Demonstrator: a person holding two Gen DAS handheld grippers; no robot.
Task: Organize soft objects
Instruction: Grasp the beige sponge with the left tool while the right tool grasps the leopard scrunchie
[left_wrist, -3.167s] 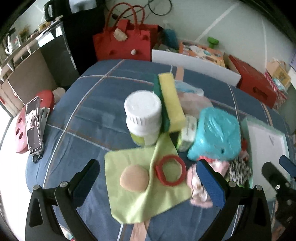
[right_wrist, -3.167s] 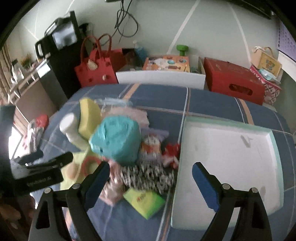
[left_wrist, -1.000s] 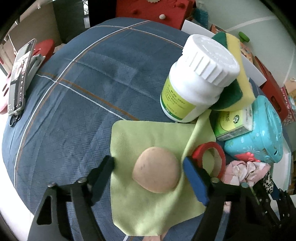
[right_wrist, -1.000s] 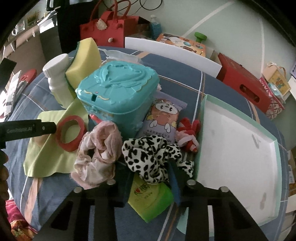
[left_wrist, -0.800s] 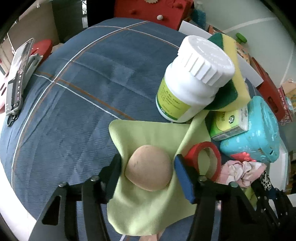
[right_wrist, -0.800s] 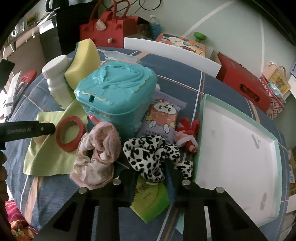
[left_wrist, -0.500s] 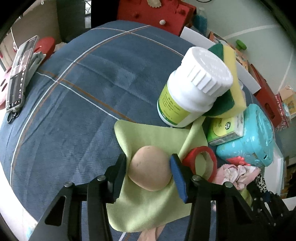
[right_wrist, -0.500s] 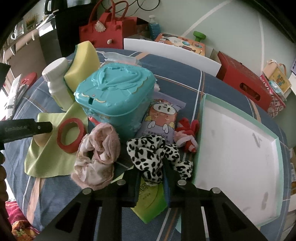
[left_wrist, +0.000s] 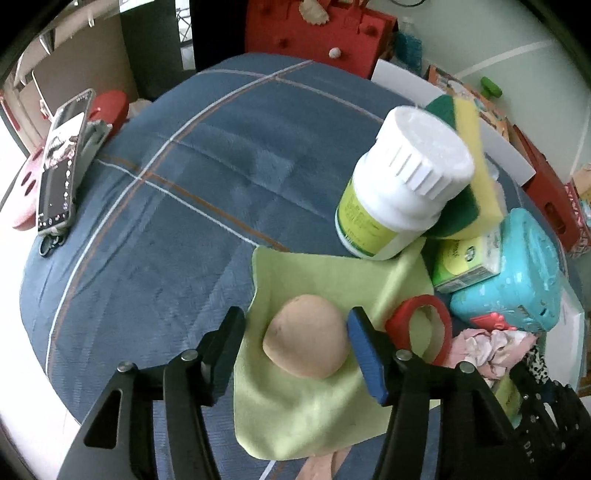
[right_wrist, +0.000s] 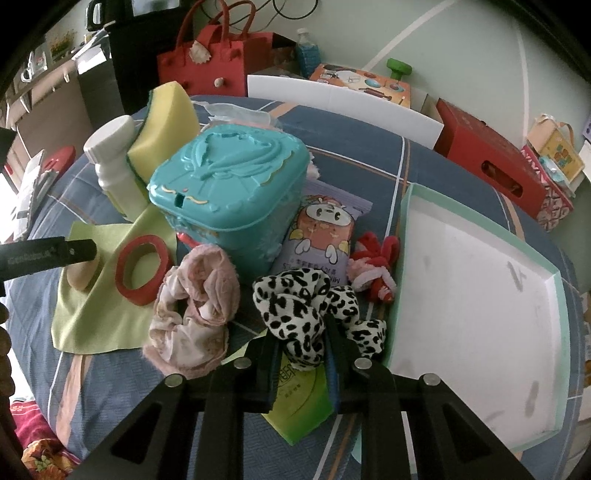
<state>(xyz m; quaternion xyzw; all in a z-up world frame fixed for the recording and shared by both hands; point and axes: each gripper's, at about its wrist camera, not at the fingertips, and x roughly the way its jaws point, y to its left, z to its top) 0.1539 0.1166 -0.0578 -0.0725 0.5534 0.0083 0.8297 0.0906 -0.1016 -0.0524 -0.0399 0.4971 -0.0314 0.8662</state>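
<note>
Left tool (left_wrist: 295, 339): pointed steeply down, jaws opening around the beige puff (left_wrist: 306, 336); a gap is seen on the left pad's side, the blue right pad stands just at the puff's edge.
Beige puff: lies between the left tool's fingers on the green cloth (left_wrist: 314, 406), which is spread on the blue plaid worktop (left_wrist: 184, 192).
Red ring (left_wrist: 421, 332): just right of the left tool's blue finger, on the cloth.
White bottle (left_wrist: 402, 184): beyond the left tool, leant against by the yellow sponge (left_wrist: 476, 166).
Pink scrunchie (right_wrist: 195, 314): left of the right tool, near it.
Right tool (right_wrist: 301, 354): jaws nearly together, clamped on the leopard scrunchie (right_wrist: 303, 314).
Teal box (right_wrist: 229, 192): beyond the right tool.
Tray (right_wrist: 554, 332): right of the right tool, just beside the leopard scrunchie.
</note>
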